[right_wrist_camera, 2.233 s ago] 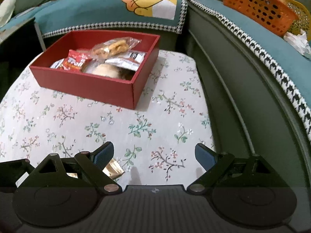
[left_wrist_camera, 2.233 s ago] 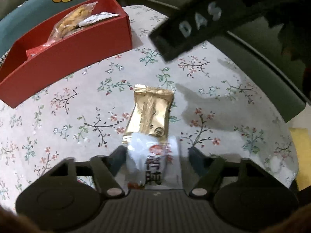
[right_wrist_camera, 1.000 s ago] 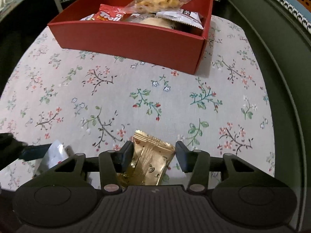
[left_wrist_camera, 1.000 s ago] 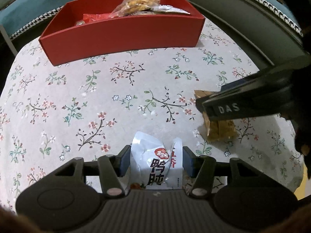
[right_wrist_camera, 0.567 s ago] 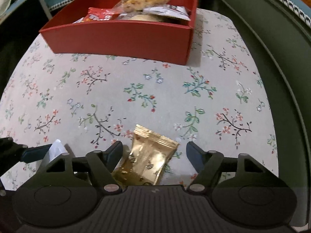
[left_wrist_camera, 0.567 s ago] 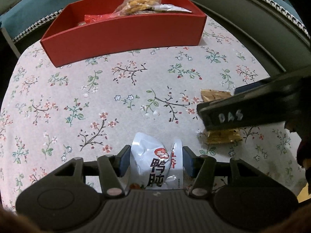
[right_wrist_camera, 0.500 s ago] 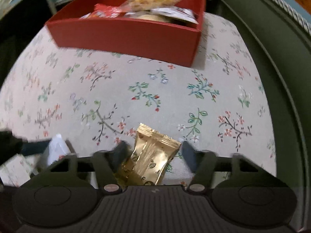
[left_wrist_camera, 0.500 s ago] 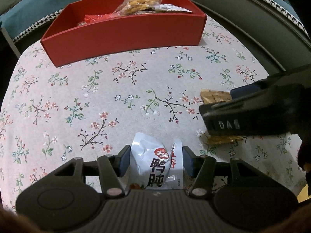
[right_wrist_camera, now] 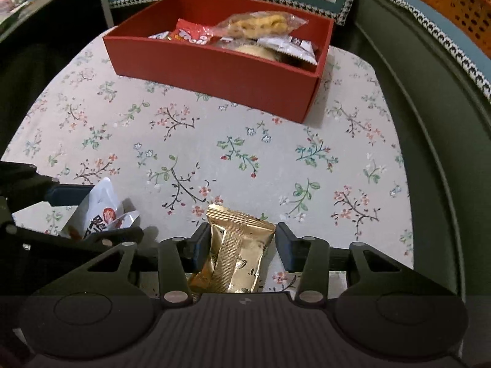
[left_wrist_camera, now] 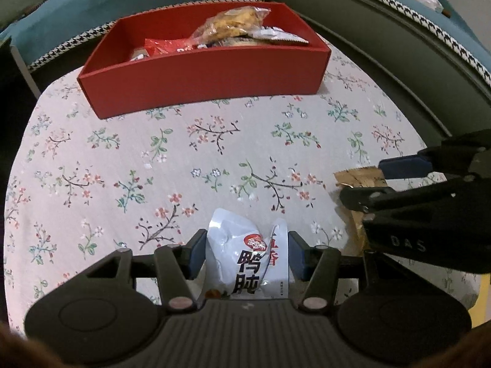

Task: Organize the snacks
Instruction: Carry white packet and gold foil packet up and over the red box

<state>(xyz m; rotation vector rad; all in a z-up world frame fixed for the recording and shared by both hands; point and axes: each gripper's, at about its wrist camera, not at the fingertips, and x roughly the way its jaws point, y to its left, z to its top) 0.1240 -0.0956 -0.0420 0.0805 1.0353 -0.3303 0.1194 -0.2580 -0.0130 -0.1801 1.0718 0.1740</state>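
Note:
My left gripper [left_wrist_camera: 245, 251] is shut on a white snack packet [left_wrist_camera: 248, 257] with black characters and holds it above the flowered tablecloth. My right gripper [right_wrist_camera: 242, 245] is shut on a gold snack packet [right_wrist_camera: 236, 254], also lifted off the cloth. The gold packet shows in the left wrist view [left_wrist_camera: 356, 181] at the right, the white one in the right wrist view [right_wrist_camera: 98, 211] at the left. A red box [left_wrist_camera: 202, 73] with several snack packets stands at the far side of the table; it also shows in the right wrist view [right_wrist_camera: 214, 73].
The table [left_wrist_camera: 122, 153] has a floral cloth. A sofa with teal covers [right_wrist_camera: 429, 24] wraps the far and right sides. An orange basket [right_wrist_camera: 451, 3] sits on the sofa at top right.
My right gripper has closed on the gold packet and lifted it. Both grippers have risen and tilted toward the red box, which now looks nearer.

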